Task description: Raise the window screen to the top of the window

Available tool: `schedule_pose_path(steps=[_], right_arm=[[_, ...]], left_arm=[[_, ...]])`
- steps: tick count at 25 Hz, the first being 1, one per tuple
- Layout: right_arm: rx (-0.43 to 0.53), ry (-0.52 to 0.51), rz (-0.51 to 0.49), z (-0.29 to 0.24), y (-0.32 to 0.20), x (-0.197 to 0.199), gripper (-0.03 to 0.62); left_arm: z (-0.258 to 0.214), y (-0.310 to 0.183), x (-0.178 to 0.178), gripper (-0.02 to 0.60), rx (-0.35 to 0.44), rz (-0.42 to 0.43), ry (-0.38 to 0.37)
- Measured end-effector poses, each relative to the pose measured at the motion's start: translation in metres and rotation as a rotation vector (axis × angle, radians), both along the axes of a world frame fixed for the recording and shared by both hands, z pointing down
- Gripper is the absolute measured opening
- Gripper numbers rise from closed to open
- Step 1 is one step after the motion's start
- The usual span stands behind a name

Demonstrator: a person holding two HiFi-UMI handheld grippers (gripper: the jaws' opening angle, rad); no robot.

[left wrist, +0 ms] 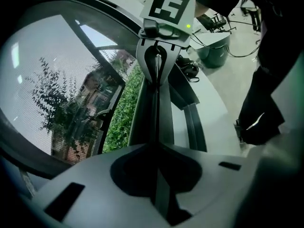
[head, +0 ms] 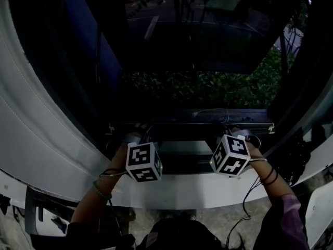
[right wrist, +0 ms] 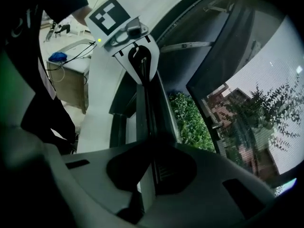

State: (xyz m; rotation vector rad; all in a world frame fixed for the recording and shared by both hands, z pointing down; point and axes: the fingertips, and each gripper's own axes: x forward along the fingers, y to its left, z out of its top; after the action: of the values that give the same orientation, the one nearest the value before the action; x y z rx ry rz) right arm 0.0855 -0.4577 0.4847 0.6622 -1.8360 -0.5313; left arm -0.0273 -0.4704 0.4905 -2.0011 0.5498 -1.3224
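Observation:
The window screen's dark bottom rail [head: 192, 125] runs across the low part of the window, just above the white sill [head: 182, 185]. My left gripper [head: 136, 138] is shut on the rail at its left, and my right gripper [head: 237, 134] is shut on it at its right. In the left gripper view the rail [left wrist: 151, 103] runs from my left gripper [left wrist: 156, 148] up to the right gripper [left wrist: 164, 30], with the mesh [left wrist: 66, 94] to the left. The right gripper view mirrors this: rail [right wrist: 145, 110], right gripper [right wrist: 149, 148], left gripper [right wrist: 129, 34], mesh [right wrist: 259, 103].
Green shrubs [head: 208, 87] and a brick building [right wrist: 237, 108] lie outside the glass. The curved white window frame [head: 36, 134] rises at the left. Behind me stand a desk with cables [left wrist: 213, 46] and a cabinet [right wrist: 71, 75]. My dark clothing [left wrist: 266, 89] fills the room side.

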Motion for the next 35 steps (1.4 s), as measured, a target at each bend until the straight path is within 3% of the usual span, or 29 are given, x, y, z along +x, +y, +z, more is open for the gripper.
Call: schedule_pose_path(steps=[3, 6, 8, 10, 12, 17, 21, 35], right_arm=[[-0.022, -0.018, 0.018, -0.001, 0.001, -0.001, 0.026], [-0.037, -0.045, 0.028, 0.000, 0.001, -0.002, 0.026], [-0.015, -0.095, 0.028, -0.007, 0.001, -0.001, 0.026], [0.082, -0.150, 0.023, -0.029, 0.000, 0.000, 0.028], [0.163, -0.181, 0.020, -0.064, -0.004, 0.000, 0.028], [0.219, -0.144, -0.001, -0.134, -0.009, -0.001, 0.028], [0.276, -0.141, -0.018, -0.175, -0.010, 0.001, 0.028], [0.400, -0.286, -0.059, -0.304, -0.007, -0.004, 0.032]], left_arm=[[0.001, 0.000, -0.001, 0.020, 0.032, -0.009, -0.001], [0.002, 0.001, -0.002, 0.020, -0.009, -0.016, 0.035], [-0.005, 0.000, -0.001, 0.025, -0.036, -0.031, 0.119], [-0.028, -0.002, 0.000, 0.035, 0.006, -0.046, 0.235], [-0.063, -0.006, -0.002, 0.040, 0.056, -0.050, 0.304], [-0.134, -0.011, -0.002, 0.038, 0.106, -0.036, 0.272], [-0.177, -0.013, 0.000, 0.040, 0.121, -0.022, 0.331], [-0.307, -0.010, -0.005, 0.040, 0.165, -0.007, 0.403]])
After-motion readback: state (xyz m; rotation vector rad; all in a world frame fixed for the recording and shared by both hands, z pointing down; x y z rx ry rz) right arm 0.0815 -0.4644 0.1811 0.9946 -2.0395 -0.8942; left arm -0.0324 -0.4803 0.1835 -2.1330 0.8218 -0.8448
